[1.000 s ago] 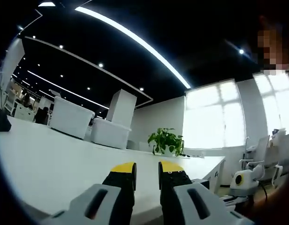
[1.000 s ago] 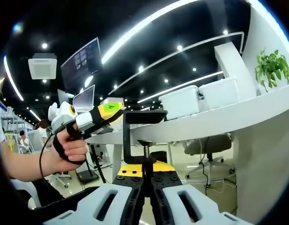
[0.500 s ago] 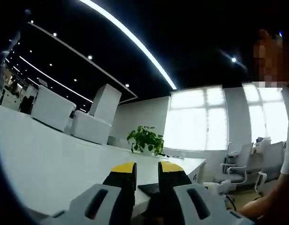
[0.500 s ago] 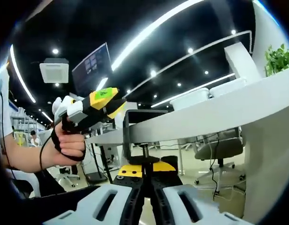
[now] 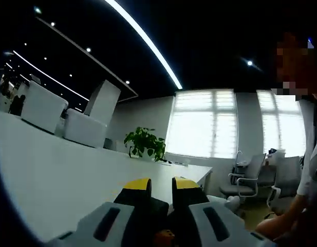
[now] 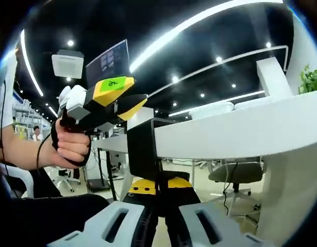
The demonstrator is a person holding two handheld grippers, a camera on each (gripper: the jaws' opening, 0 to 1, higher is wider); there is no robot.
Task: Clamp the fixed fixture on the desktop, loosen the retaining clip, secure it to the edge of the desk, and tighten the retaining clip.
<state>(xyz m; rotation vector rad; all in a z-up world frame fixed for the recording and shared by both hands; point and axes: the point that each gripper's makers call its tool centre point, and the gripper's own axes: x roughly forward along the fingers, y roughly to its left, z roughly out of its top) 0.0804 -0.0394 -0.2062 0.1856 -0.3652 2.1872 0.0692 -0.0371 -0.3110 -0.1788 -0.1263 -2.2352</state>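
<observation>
A black C-shaped fixture (image 6: pixel 142 154) sits over the edge of the white desk (image 6: pixel 235 134), seen from below in the right gripper view. Its thin screw (image 6: pixel 159 174) hangs down into my right gripper (image 6: pixel 159 186), whose yellow-tipped jaws are shut on it. My left gripper (image 6: pixel 135 105), held in a hand (image 6: pixel 73 146), hovers just above the fixture's top at the desk edge. In the left gripper view that gripper (image 5: pixel 161 184) stands open over the desk (image 5: pixel 55 164). A dark shape (image 5: pixel 161 216) lies low between its jaws.
White boxes (image 5: pixel 86 128) and a potted plant (image 5: pixel 144 144) stand on the far part of the desk. Office chairs (image 5: pixel 250 170) and a person (image 5: pixel 307 170) are to the right. Under the desk stands another chair (image 6: pixel 235 172).
The left gripper has come closer over the fixture's top. The right view has moved in toward the desk edge, so the fixture looks larger. The right jaws stay shut on the screw.
</observation>
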